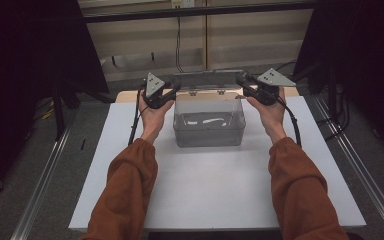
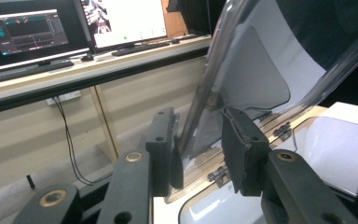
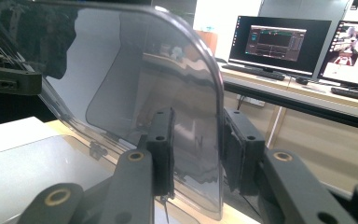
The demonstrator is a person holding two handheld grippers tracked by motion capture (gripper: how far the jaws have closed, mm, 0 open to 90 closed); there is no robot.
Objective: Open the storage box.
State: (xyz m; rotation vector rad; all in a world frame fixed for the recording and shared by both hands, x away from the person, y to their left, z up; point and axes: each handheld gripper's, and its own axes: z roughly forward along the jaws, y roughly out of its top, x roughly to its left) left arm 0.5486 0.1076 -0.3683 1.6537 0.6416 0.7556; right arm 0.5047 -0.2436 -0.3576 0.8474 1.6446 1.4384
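Around: white worktop (image 1: pixel 215 190) under clear box (image 1: pixel 209 122); monitors (image 2: pixel 70 28) on a desk at 11 o'clock in the left gripper view; nothing in the way.
Hands: both forearms reach in from 6 o'clock, sleeves orange; left gripper (image 1: pixel 172 92) at the lid's 9 o'clock end, right gripper (image 1: pixel 244 85) at its 3 o'clock end.
Box: mid worktop, long axis 9 to 3 o'clock.
Lid (image 3: pixel 135 84): open, standing up, leaning toward 12 o'clock.
Left fingers (image 2: pixel 165 149): one pad touching the lid edge, other just off; grip unclear.
Right fingers (image 3: pixel 161 149): either side of the lid; grip unclear.
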